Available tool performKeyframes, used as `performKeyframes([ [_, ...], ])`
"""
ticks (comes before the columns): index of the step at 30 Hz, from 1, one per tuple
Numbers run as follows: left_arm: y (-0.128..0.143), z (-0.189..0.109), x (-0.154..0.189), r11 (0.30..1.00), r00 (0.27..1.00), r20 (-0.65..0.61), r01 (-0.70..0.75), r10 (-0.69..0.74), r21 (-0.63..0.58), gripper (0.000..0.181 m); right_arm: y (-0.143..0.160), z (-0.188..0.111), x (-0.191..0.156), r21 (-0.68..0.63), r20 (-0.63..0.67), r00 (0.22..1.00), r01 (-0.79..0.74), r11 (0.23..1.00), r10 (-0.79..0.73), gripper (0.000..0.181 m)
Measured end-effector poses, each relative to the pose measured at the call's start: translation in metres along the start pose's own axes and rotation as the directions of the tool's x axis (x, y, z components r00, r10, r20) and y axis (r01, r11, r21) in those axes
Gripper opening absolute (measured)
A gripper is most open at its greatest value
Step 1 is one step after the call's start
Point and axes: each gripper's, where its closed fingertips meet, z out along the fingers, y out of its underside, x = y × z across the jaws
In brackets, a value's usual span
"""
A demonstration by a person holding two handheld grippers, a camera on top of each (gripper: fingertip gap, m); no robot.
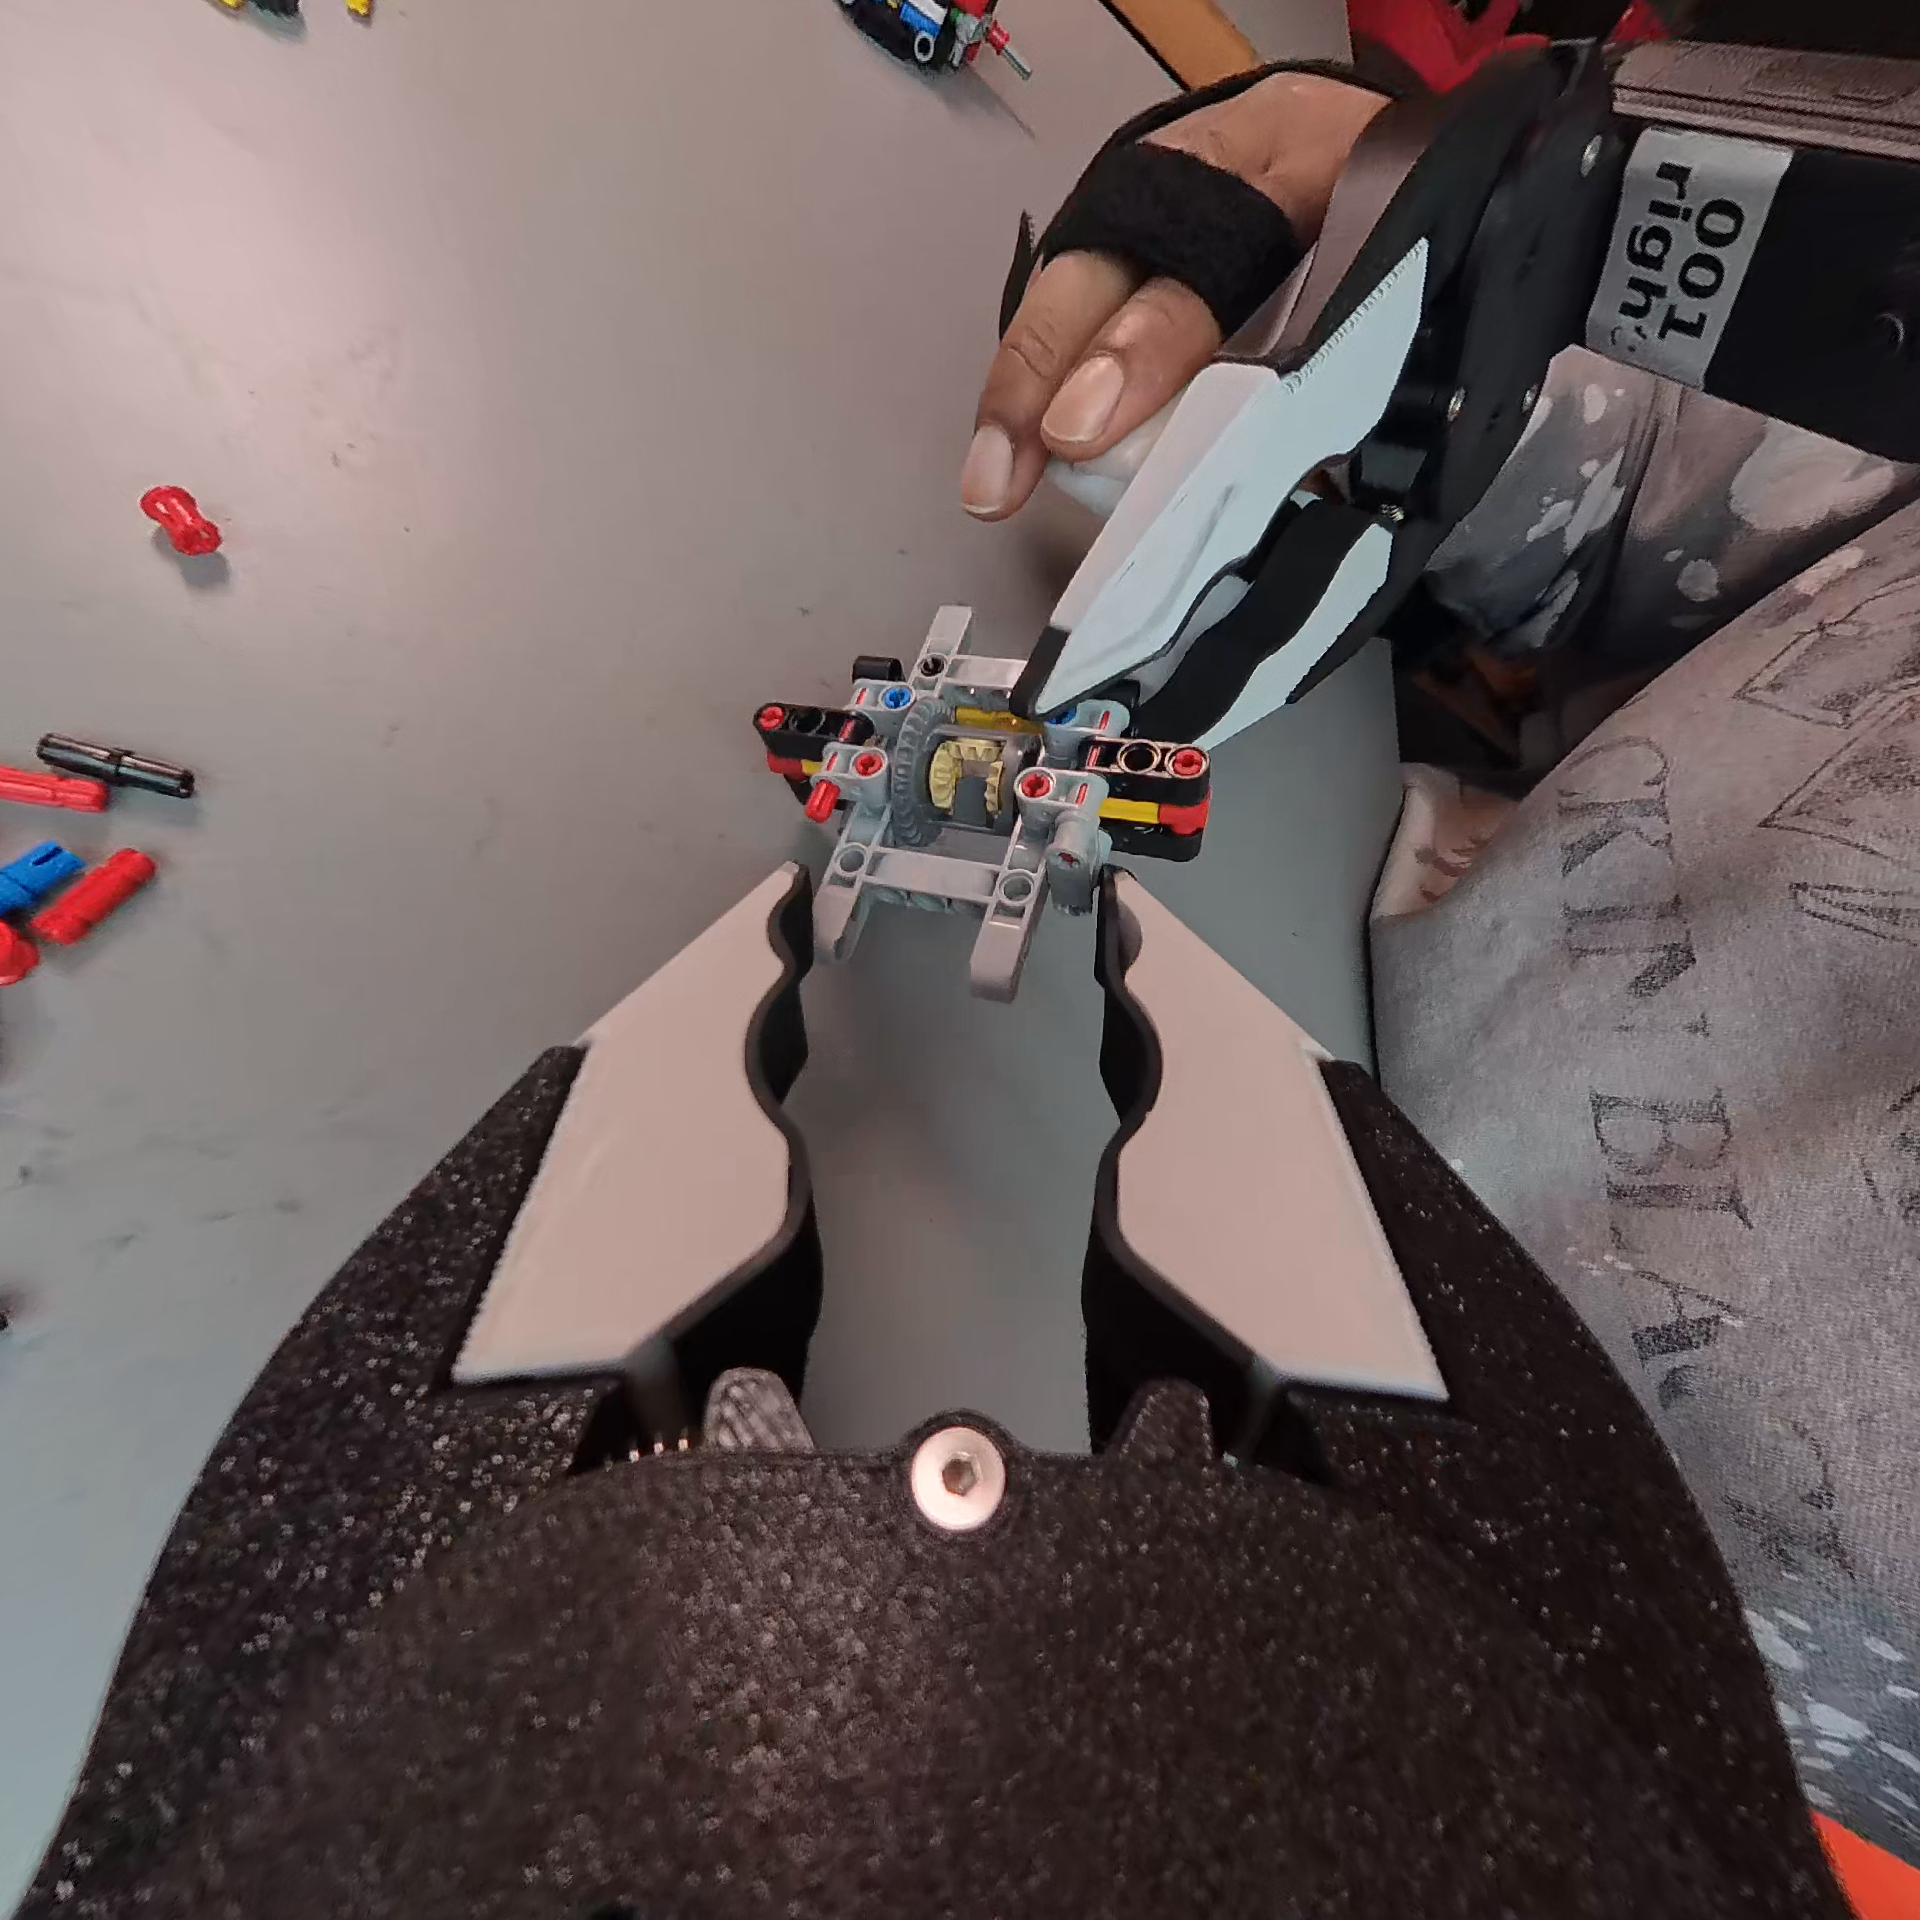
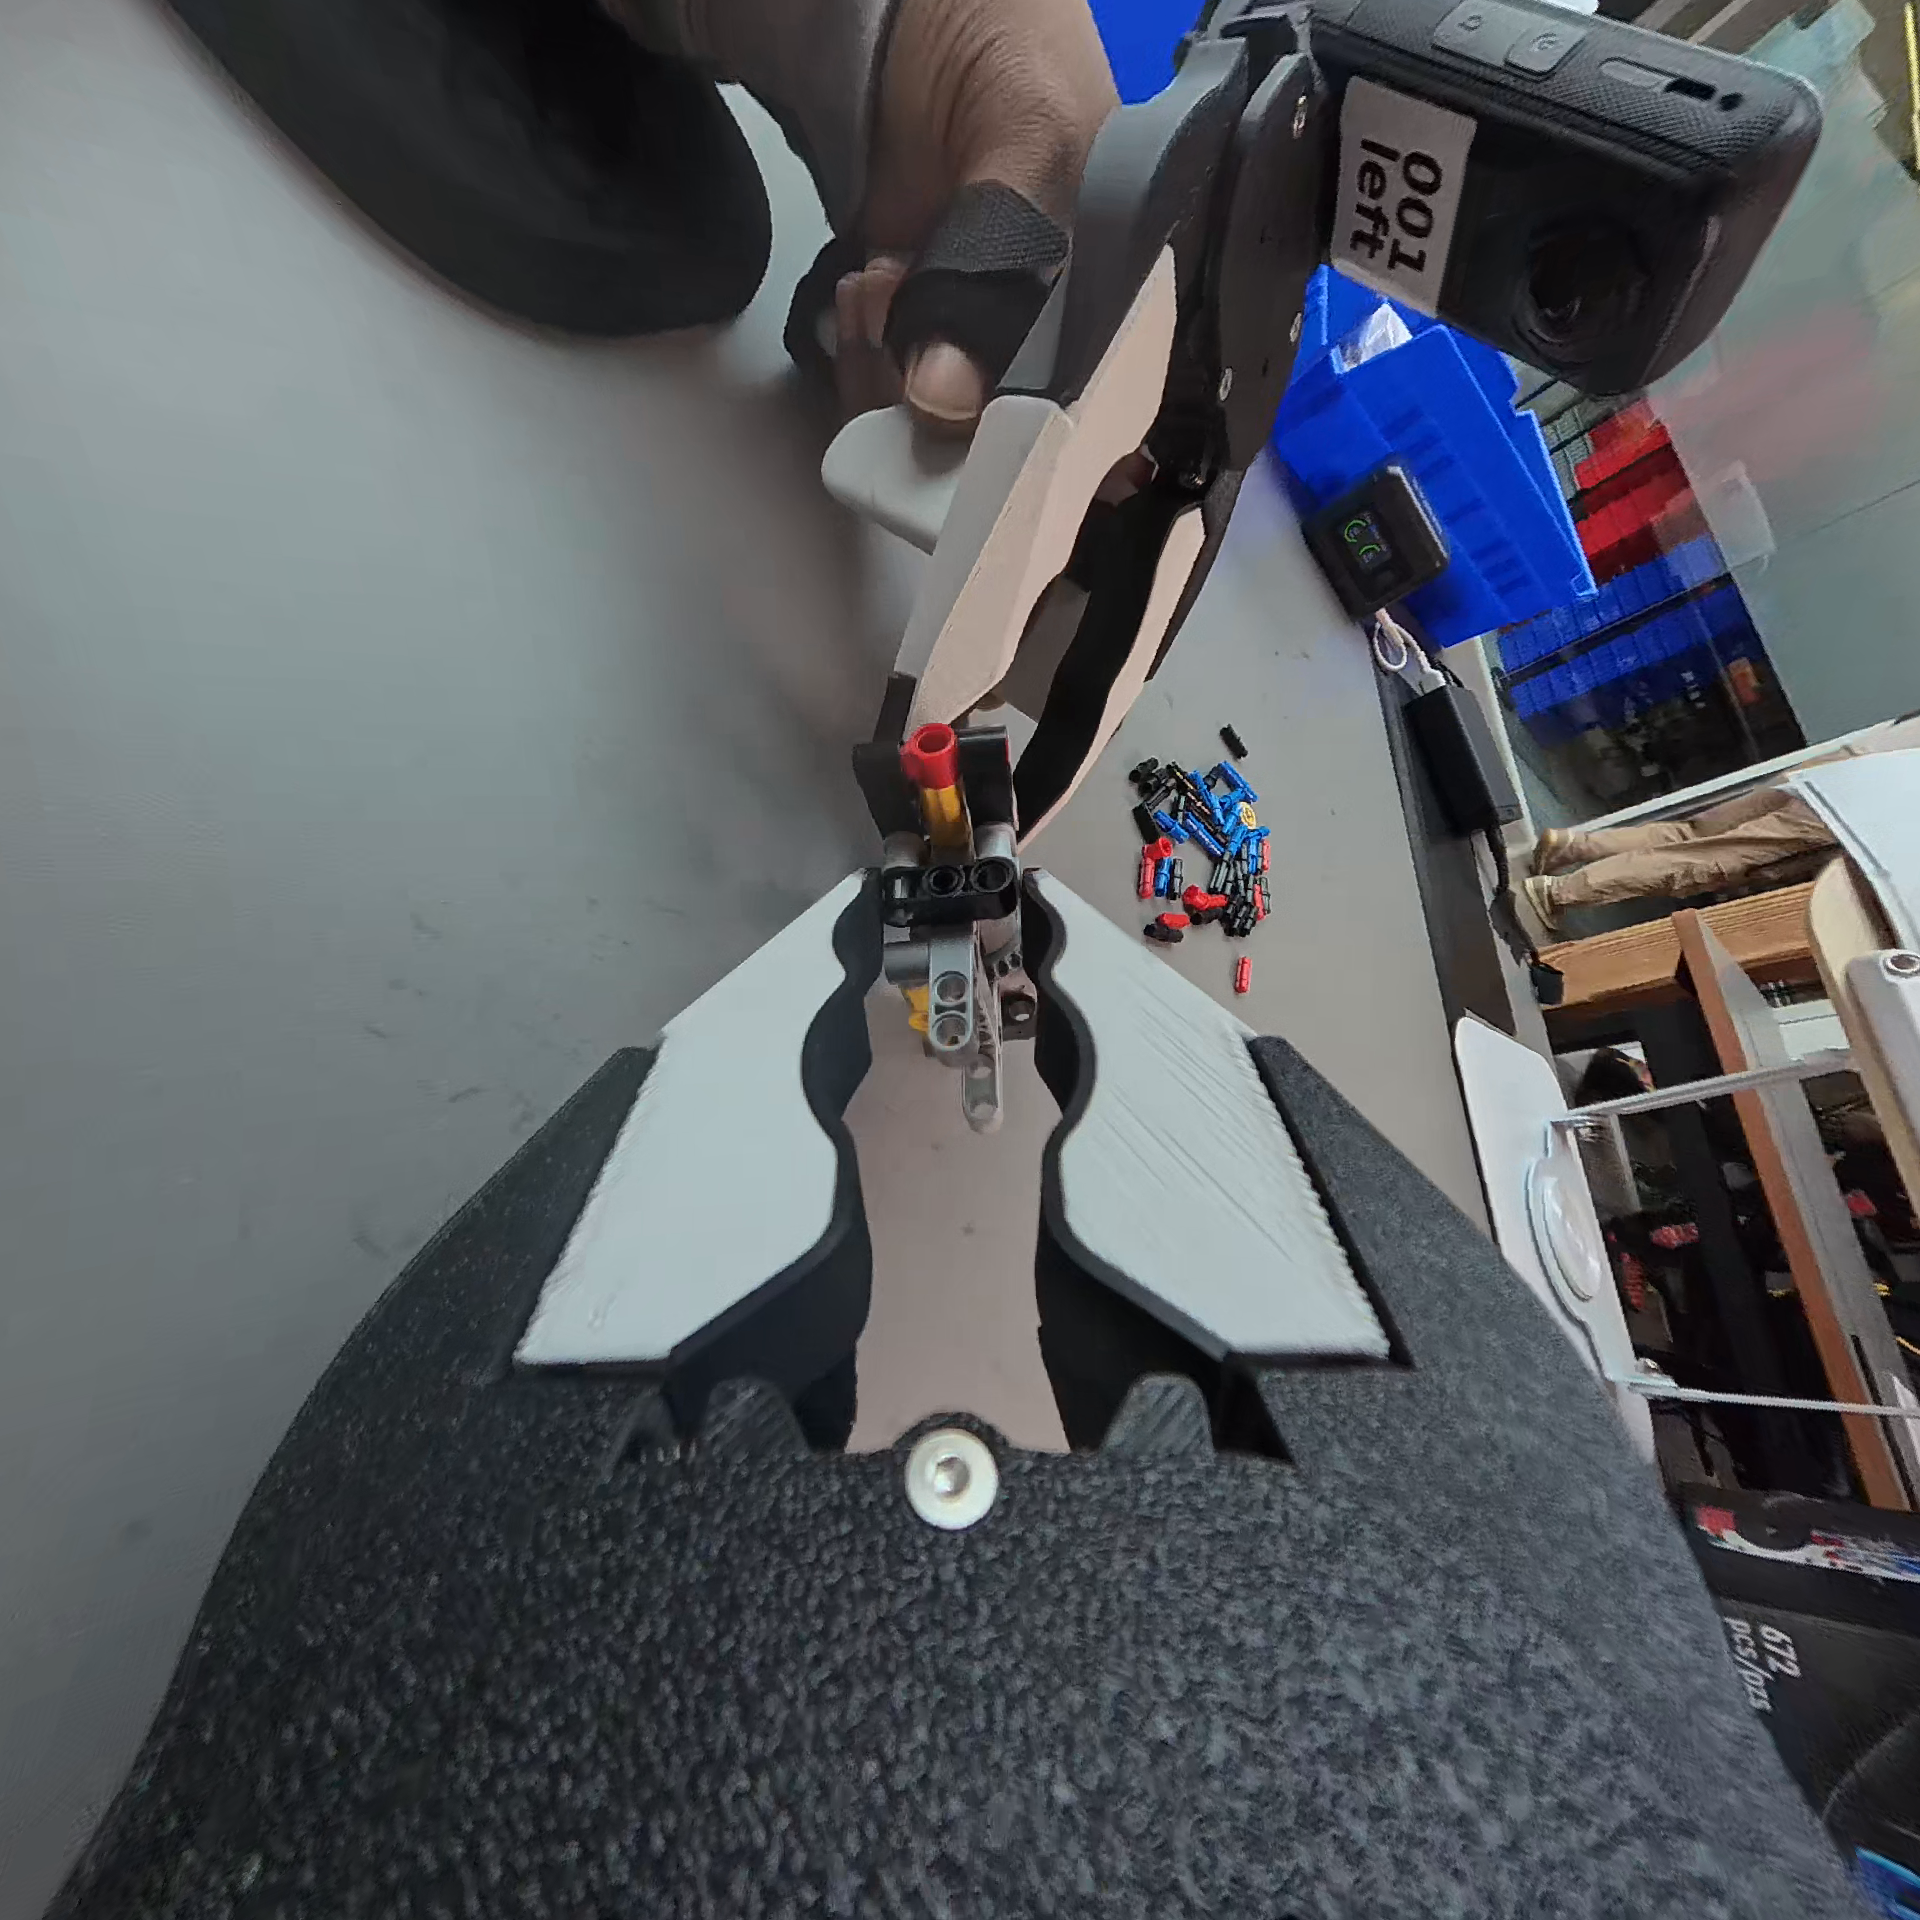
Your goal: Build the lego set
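Gripping one lego assembly, two tongs, left tongs, right tongs

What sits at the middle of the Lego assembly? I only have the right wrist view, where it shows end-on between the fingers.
Observer: In the left wrist view, the assembly carries a grey ring gear with tan bevel gears, set inside a grey frame.
Operator: Is the left gripper clamping it?
Observer: The left gripper flanks the frame's near end with its jaws wide apart. I cannot tell whether they press on it.
Operator: Any loose parts beyond my pile?
Observer: Yes, a lone red connector lies on the table, left of the assembly.
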Motion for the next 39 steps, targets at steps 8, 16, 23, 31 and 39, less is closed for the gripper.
performKeyframes([
  [8,-0.020,-0.007,0.016,0.931,0.924,0.151,-0.362,0.352,0.047,0.069,-0.009,-0.019,0.020,0.165,0.032,0.961,-0.275,0.947,0.273,0.024],
  [16,-0.039,-0.008,0.042,0.865,0.875,0.157,-0.479,0.457,0.152,0.029,-0.026,-0.028,0.019,0.257,0.189,0.878,-0.476,0.841,0.440,0.024],
  [23,-0.036,-0.007,0.043,0.829,0.823,0.210,-0.553,0.527,0.085,0.028,-0.028,-0.030,0.017,0.266,0.245,0.844,-0.532,0.804,0.477,0.024],
  [31,-0.035,0.000,0.044,0.851,0.849,0.188,-0.517,0.495,0.093,0.025,-0.025,-0.027,0.013,0.237,0.246,0.842,-0.532,0.813,0.480,0.034],
  [39,-0.040,0.001,0.048,0.848,0.853,0.186,-0.513,0.487,0.134,0.032,-0.029,-0.029,0.008,0.227,0.298,0.829,-0.543,0.809,0.473,0.026],
])
